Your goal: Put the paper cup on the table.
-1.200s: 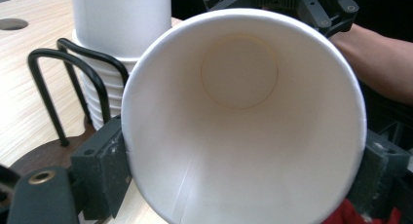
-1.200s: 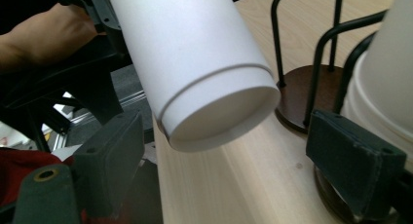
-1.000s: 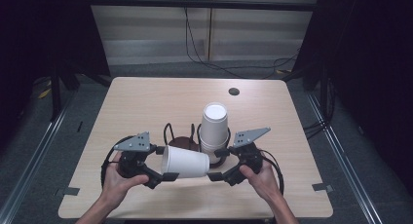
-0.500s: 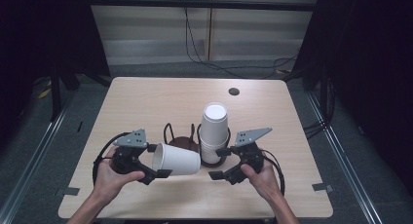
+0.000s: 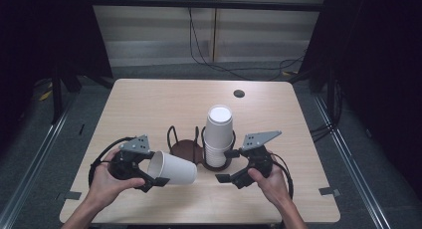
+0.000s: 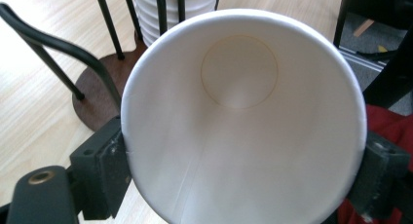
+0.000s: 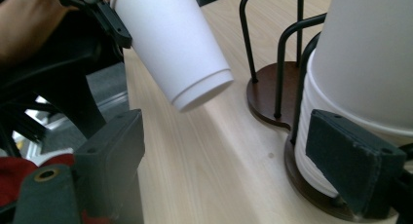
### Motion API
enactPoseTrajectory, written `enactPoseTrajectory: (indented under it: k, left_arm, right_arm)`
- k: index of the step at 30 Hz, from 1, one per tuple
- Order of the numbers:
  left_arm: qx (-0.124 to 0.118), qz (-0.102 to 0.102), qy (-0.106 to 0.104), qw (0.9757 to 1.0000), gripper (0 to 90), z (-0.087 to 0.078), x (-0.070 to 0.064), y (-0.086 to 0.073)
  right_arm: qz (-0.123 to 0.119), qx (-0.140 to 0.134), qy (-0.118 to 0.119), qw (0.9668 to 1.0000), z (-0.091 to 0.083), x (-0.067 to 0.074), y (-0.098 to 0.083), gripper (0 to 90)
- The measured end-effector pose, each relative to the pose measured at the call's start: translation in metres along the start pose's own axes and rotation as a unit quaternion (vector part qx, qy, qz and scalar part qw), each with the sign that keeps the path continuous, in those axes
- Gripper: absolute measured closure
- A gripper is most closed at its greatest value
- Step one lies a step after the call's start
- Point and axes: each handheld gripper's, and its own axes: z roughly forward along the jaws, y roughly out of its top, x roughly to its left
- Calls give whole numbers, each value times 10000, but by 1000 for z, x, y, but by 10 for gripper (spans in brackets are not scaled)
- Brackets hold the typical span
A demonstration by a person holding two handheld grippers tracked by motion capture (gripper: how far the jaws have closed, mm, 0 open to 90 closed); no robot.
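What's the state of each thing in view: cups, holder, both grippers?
Cup: lying sideways, clamped at the rim, off the table.
Cup stack: upside down, upright in the holder's right ring.
Holder: standing on the table, left ring empty.
Left gripper: shut on the cup.
Right gripper: open, jaws beside the stack's base, one pad near or on it.

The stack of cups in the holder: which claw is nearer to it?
Right. The right claw sits open beside the stack of cups, one pad close to it. The left claw is farther off, holding a single cup.
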Motion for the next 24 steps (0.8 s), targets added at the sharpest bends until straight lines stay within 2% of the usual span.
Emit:
enactPoseTrajectory:
  k: [2,3,4,7,9,13,14,24]
  left_arm:
    - [162,50,13,9999,136,-1,0,-1]
    - [186,35,48,9998,136,-1,0,-2]
    - [288,-71,45,9996,134,2,0,-9]
    - [406,-68,109,9991,133,2,0,-12]
    - [443,-82,54,9990,132,-1,2,-16]
    - [420,-277,-14,9987,127,-5,7,-25]
    - [398,-399,27,9984,128,-9,11,-30]
    - [480,-636,194,9966,128,-29,30,-40]
  right_arm:
    - [-5,-62,-18,10000,-4,-1,1,145]
    - [1,-105,-7,9999,-5,-1,2,144]
    - [29,-108,-41,9999,-6,-2,0,145]
    - [92,-112,-72,9999,-6,-4,-2,144]
    - [109,-99,-102,9998,-5,-5,-3,145]
    - [142,-67,-223,9996,-6,-4,-3,148]
    - [145,-84,-232,9996,-7,-4,-3,148]
    - [173,-42,-271,9995,-7,-5,-4,149]
